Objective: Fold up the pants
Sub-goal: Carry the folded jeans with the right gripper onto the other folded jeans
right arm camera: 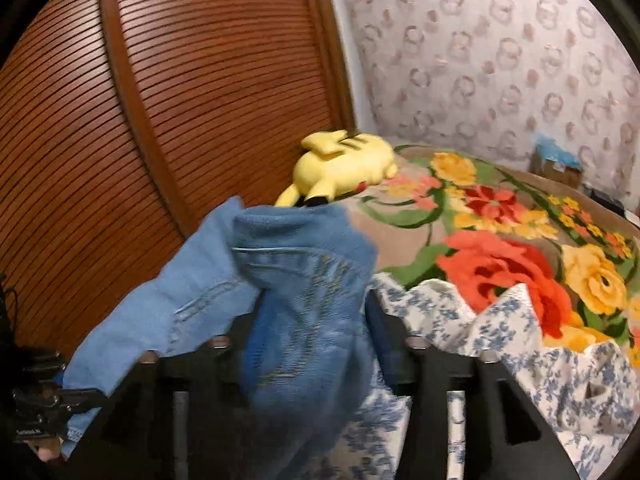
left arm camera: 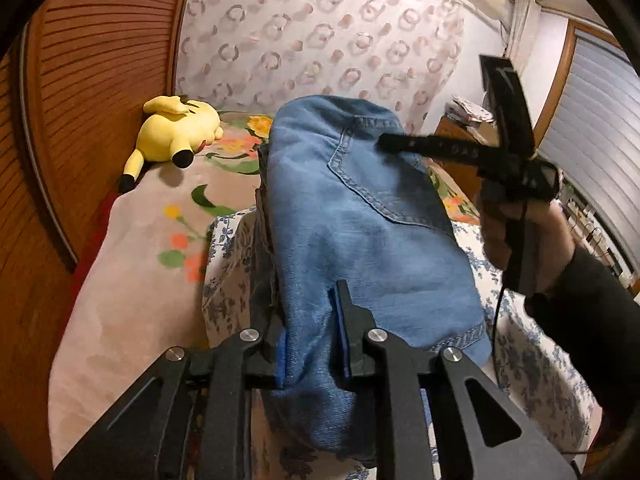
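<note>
The blue denim pants (left arm camera: pixel 360 220) hang bunched above the bed, back pocket facing me. My left gripper (left arm camera: pixel 308 340) is shut on their lower end, cloth pinched between its fingers. My right gripper (left arm camera: pixel 390 144) shows in the left wrist view at the right, held by a hand, its fingers at the pants' top near the pocket. In the right wrist view the pants (right arm camera: pixel 304 280) fill the space between the right gripper's (right arm camera: pixel 312 320) fingers, which are shut on the denim.
A floral blanket (right arm camera: pixel 500 240) covers the bed, with a blue-and-white flowered cloth (right arm camera: pixel 500 332) on it below the pants. A yellow plush toy (left arm camera: pixel 176 132) lies at the bed's far left by the brown slatted wardrobe (left arm camera: pixel 100 80). A window with blinds (left arm camera: pixel 592 120) is at the right.
</note>
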Demonstrator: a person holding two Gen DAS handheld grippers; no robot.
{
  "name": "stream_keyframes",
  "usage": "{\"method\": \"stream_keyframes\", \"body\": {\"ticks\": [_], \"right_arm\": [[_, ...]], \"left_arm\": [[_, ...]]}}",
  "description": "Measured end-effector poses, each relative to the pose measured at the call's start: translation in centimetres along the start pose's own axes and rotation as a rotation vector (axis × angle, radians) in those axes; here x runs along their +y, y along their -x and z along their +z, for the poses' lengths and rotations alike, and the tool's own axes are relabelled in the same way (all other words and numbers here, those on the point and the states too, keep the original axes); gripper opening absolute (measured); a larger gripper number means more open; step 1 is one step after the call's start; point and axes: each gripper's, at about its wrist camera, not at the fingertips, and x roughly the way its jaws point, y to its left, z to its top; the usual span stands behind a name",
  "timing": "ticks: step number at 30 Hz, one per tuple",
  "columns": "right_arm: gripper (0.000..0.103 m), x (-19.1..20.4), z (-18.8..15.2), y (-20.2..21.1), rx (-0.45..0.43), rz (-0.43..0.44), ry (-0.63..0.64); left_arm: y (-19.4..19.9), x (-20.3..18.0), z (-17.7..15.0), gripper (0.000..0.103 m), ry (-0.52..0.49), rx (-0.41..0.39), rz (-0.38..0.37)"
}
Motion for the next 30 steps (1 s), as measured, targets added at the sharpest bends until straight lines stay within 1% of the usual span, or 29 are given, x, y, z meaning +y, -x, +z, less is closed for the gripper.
{"method": "stream_keyframes", "body": {"ticks": [1, 3, 4, 5, 6, 7, 8, 9, 11, 14, 16, 17, 20, 22, 25, 27, 30], "right_arm": [[0.060, 0.0, 0.2, 0.3, -0.011, -0.010, -0.001], [0.060, 0.8, 0.8, 1.3, -0.068, -0.030, 0.035], [0.057, 1.5, 0.9, 2.0, -0.093, -0.035, 0.059], [0.049, 1.8, 1.2, 2.3, -0.109, -0.022, 0.076], [0.034, 2.2, 1.3, 2.3, -0.111, 0.003, 0.092], [0.028, 2.6, 1.1, 2.3, -0.107, 0.023, 0.106], [0.025, 3.2, 1.0, 2.0, -0.101, 0.036, 0.127], [0.022, 3.7, 1.1, 1.4, -0.087, 0.030, 0.155], [0.022, 3.3, 0.8, 0.3, -0.047, 0.001, 0.166], [0.022, 1.5, 1.0, -2.8, 0.014, -0.067, 0.151], [0.019, 0.1, 0.4, -4.8, 0.052, -0.077, 0.137], [0.019, -0.1, 0.4, -5.1, 0.048, -0.076, 0.121], [0.019, -0.4, 0.6, -4.3, 0.019, -0.081, 0.094], [0.019, 1.6, 0.7, -3.9, 0.008, -0.092, 0.108], [0.019, 2.7, -0.7, -0.4, -0.007, -0.076, 0.099], [0.019, 3.6, -1.7, 1.1, -0.022, -0.078, 0.104], [0.019, 4.4, -4.3, 4.3, -0.030, -0.063, 0.094]], "left_arm": [[-0.1, 0.0, 0.0, 0.021, -0.006, 0.000, 0.004], [-0.2, -0.3, 0.0, 0.023, -0.027, 0.000, 0.029], [-0.2, -0.4, -0.1, 0.023, -0.034, -0.006, 0.038], [0.1, -0.6, -0.2, 0.023, -0.034, -0.010, 0.039], [0.2, -0.6, -0.2, 0.023, -0.031, -0.012, 0.040], [0.0, -0.4, -0.2, 0.023, -0.028, -0.011, 0.041], [0.0, -0.4, -0.2, 0.023, -0.027, -0.011, 0.041], [-0.1, -0.3, -0.2, 0.023, -0.026, -0.010, 0.042], [-0.1, -0.2, -0.4, 0.023, -0.026, -0.007, 0.050], [-0.2, -0.1, -0.7, 0.023, -0.023, -0.015, 0.053], [-0.3, -0.1, -0.8, 0.023, -0.019, -0.024, 0.053], [-0.3, -0.2, -0.7, 0.023, -0.021, -0.025, 0.059], [-0.1, -0.5, -0.5, 0.025, -0.025, -0.026, 0.072], [0.2, -0.7, -0.5, 0.028, -0.035, -0.026, 0.090], [1.1, -1.3, -0.5, 0.032, -0.041, -0.036, 0.121], [1.6, -1.5, -0.5, 0.033, -0.048, -0.048, 0.137], [2.7, -2.4, -0.4, 0.035, -0.069, -0.066, 0.155]]}}
